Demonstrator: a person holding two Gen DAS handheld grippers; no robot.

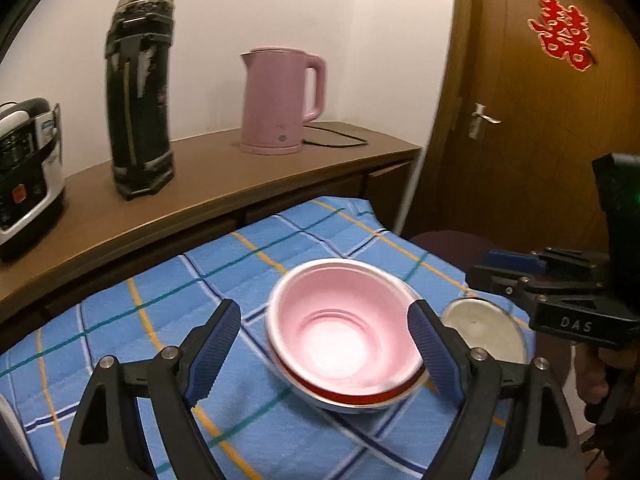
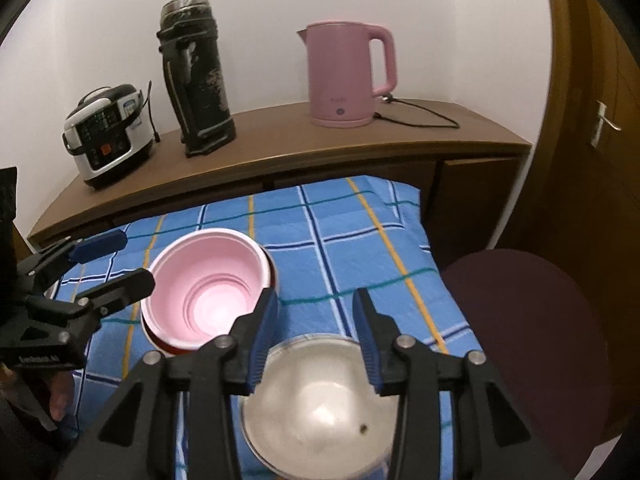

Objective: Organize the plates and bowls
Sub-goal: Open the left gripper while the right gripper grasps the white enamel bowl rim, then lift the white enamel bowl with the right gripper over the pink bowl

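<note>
Pink bowl (image 1: 344, 324) nested inside a red-rimmed bowl (image 1: 340, 394) near the middle of the blue checked cloth (image 1: 132, 320), nothing inside it; metal plate (image 2: 316, 404) flat just beside the stack toward the cloth's right edge, bare but for a small dark speck. Stacking apparently done for the bowls, with the plate probably left to place. Left gripper (image 1: 324, 354) spread wide about the stack without touching; right gripper (image 2: 316, 336) partly apart over the plate, holding nothing.
</note>
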